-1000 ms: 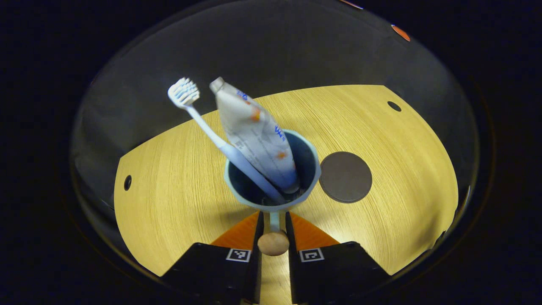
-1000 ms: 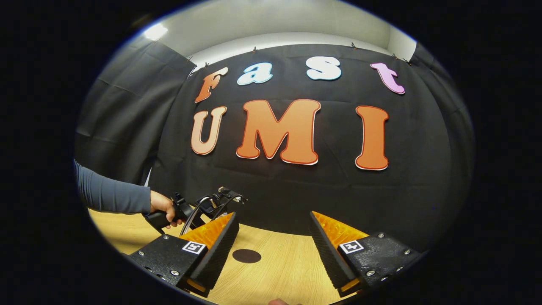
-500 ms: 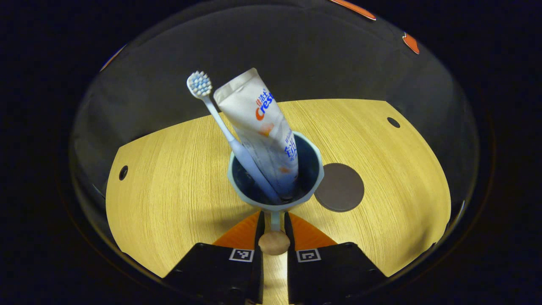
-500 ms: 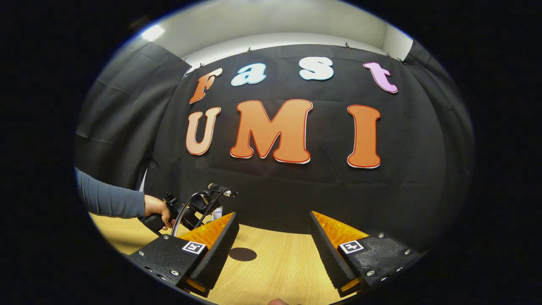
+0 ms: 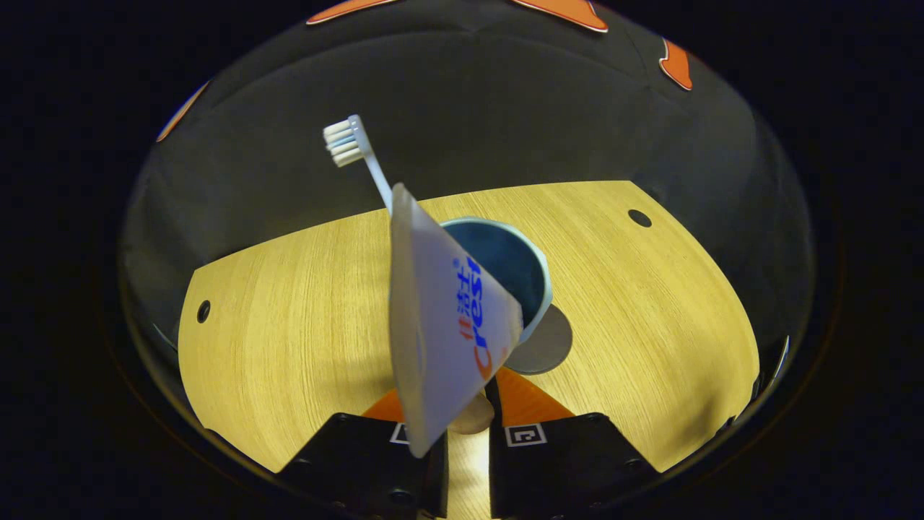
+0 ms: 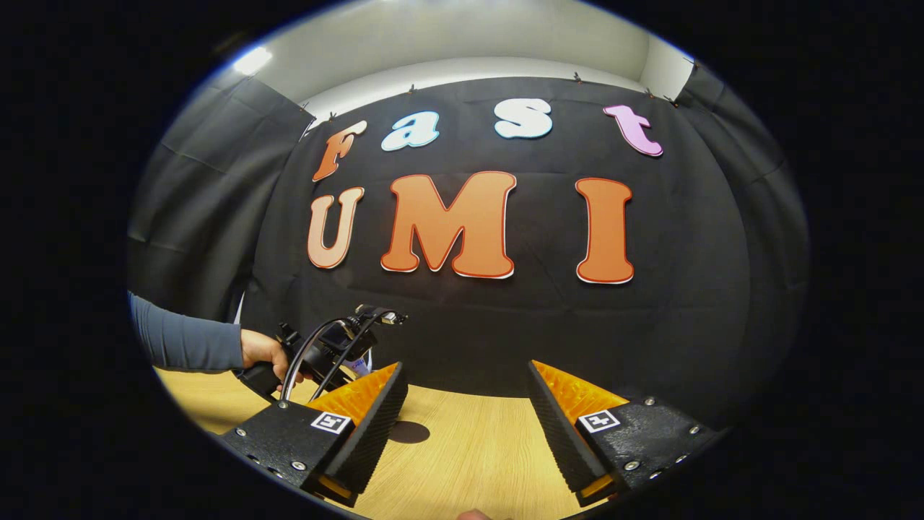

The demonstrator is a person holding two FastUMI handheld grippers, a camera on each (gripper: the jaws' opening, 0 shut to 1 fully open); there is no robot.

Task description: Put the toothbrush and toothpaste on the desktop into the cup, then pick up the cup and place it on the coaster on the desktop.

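In the left gripper view, the left gripper (image 5: 468, 415) sits at the bottom with its two fingers drawn close together. Between them shows a rounded tan wooden knob (image 5: 473, 417), partly hidden behind the toothpaste. The fingers appear to press on the cup's handle there, though the contact itself is covered.

The pale blue plastic cup with a dark blue inside (image 5: 505, 271) is just ahead of the fingers, its mouth turned toward the camera. Two things stand in it. The white toothpaste tube with blue and orange print (image 5: 444, 325) leans out over the near rim toward the camera, its flat crimped end lowest in the picture and overlapping the left finger. The light blue toothbrush with white bristles (image 5: 361, 155) rises from behind the tube, slanting up and to the left, head uppermost against the dark cloth wall.

The round dark brown coaster (image 5: 545, 347) lies flat on the light wood tabletop (image 5: 289, 310), partly covered by the cup's lower right edge. Whether the cup rests on it or is held above it cannot be told.

In the right gripper view, the right gripper (image 6: 465, 422) has its fingers wide apart with nothing between them, above the tabletop. The coaster shows as a dark oval beside its left finger. Farther left, a hand (image 6: 263, 350) with a grey-blue sleeve (image 6: 184, 339) holds the left gripper.
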